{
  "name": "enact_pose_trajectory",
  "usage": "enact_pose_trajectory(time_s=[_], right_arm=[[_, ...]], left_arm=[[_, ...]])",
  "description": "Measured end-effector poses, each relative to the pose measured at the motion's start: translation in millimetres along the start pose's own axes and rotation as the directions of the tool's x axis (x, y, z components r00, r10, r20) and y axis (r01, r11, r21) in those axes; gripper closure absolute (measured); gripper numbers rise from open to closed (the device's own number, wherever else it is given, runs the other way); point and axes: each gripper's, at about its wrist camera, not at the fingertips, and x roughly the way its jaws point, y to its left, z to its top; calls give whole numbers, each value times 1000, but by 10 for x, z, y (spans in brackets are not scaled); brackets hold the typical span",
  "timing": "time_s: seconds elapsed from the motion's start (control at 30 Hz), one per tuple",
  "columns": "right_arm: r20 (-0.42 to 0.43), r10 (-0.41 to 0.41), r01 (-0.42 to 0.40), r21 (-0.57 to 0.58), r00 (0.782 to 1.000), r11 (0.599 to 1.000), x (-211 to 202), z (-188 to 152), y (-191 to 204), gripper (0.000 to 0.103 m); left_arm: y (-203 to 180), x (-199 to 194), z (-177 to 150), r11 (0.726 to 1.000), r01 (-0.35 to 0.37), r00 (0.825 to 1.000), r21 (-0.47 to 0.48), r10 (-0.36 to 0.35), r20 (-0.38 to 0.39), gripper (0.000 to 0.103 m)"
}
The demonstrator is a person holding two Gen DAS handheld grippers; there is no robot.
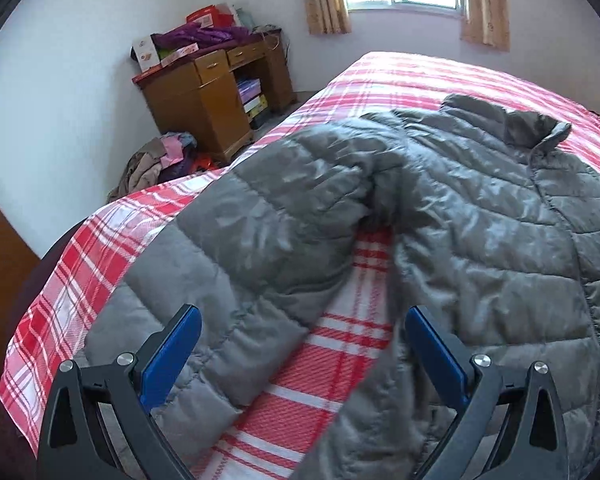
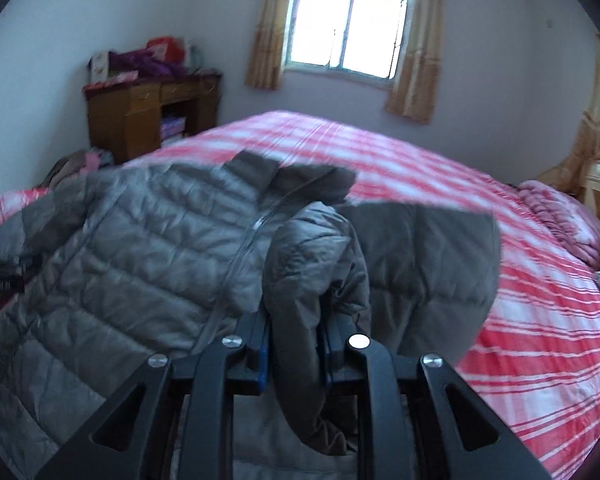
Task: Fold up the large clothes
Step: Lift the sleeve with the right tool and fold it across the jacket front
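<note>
Grey puffer jacket (image 1: 480,216) is lying face up on the bed (image 1: 400,76), collar at the far end.

Right gripper (image 2: 294,344) is pinching a bunched sleeve (image 2: 316,264), lifted off the bedspread and hanging over the jacket front. My read: sleeve is being carried across the chest. Best to keep the grip firm, lay it flat before letting go.

Left gripper (image 1: 302,344) is hovering wide apart, holding nothing; the other sleeve (image 1: 236,264) is lying just ahead and below, by the left blue pad (image 1: 172,354). Likely next grab.
</note>
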Motion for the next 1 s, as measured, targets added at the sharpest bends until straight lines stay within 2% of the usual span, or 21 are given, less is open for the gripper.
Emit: enact_pose_trajectory(time_s=[0.03, 0.07, 0.1, 0.2, 0.33, 0.43, 0.57, 0.63, 0.77, 0.93, 1.0], right_arm=[[-30, 16, -17, -11, 999, 1000, 66, -52, 53, 43], [-56, 47, -47, -13, 997, 999, 107, -102, 82, 31], [-62, 65, -66, -11, 996, 998, 104, -120, 92, 22], [-51, 83, -84, -21, 995, 996, -40, -175, 105, 21], [-17, 175, -176, -32, 984, 984, -380, -189, 166, 17], [9, 193, -192, -76, 981, 978, -585, -226, 225, 17], [34, 203, -201, -52, 979, 978, -803, -317, 136, 17], [45, 169, -167, -45, 985, 985, -821, -355, 57, 17], [8, 9, -9, 41, 1000, 999, -639, -474, -303, 17], [-65, -130, 139, 157, 989, 978, -385, -671, -863, 17], [-98, -139, 157, 211, 985, 965, -294, -783, -1039, 17]], left_arm=[[14, 6, 3, 1000, -4, 1000, 0, 4, -3, 1], [35, -1, 7, 1000, -7, 1000, -1, 7, -2, 1], [55, -20, 13, 1000, -9, 1000, -4, 9, 2, 1], [98, -94, 56, 1000, -19, 1000, -22, 19, 13, 1], [55, -245, 113, 999, -7, 1000, -46, 8, 26, 1], [-66, -385, 130, 999, 3, 999, -35, -1, 48, 1], [-276, -485, 125, 999, 38, 998, -9, -38, 49, 1], [-444, -525, 107, 997, 72, 997, 14, -73, 40, 1], [-830, -610, 106, 988, 137, 990, 69, -140, 31, 1], [-1335, -646, 248, 964, 247, 969, 99, -249, 5, 1], [-1544, -593, 285, 953, 282, 959, 111, -281, -24, 1]])
